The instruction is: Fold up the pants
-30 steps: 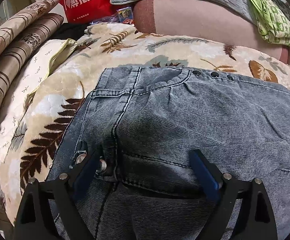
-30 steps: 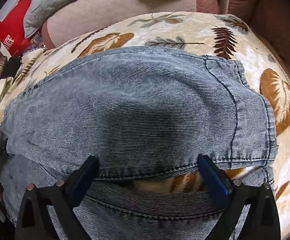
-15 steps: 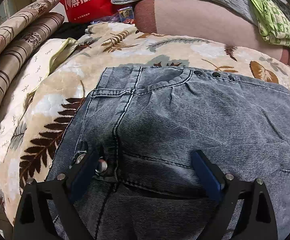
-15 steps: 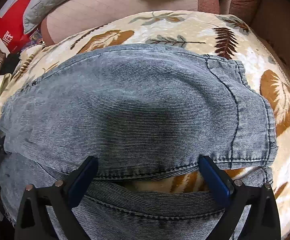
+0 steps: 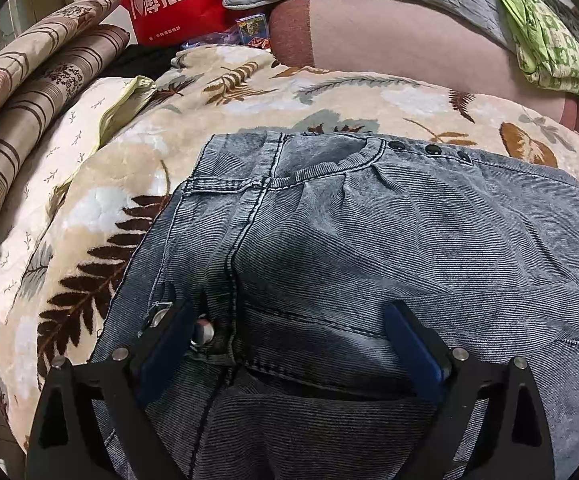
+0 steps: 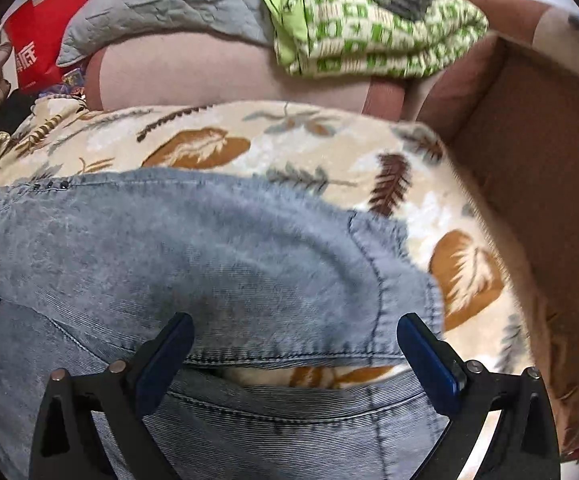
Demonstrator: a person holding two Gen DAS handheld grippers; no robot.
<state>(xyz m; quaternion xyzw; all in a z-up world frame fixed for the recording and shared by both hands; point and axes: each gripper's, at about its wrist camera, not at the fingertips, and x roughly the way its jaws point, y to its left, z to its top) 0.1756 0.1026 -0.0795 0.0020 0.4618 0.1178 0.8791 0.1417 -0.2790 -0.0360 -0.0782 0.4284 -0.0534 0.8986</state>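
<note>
Hovering both grippers over the pants (image 5: 369, 240), blue denim folded on the leaf-print blanket (image 5: 89, 216). My left gripper (image 5: 289, 340) has its fingers spread wide over the waistband area near the metal button (image 5: 203, 332), gripping nothing. My right gripper (image 6: 297, 354) is also wide open over the leg hem (image 6: 393, 292), empty. Right view is blurred.

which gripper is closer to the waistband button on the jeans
Left. The left gripper hangs open right over the waist of the jeans, its left finger beside the metal button. The right gripper is open over the leg hems.
</note>
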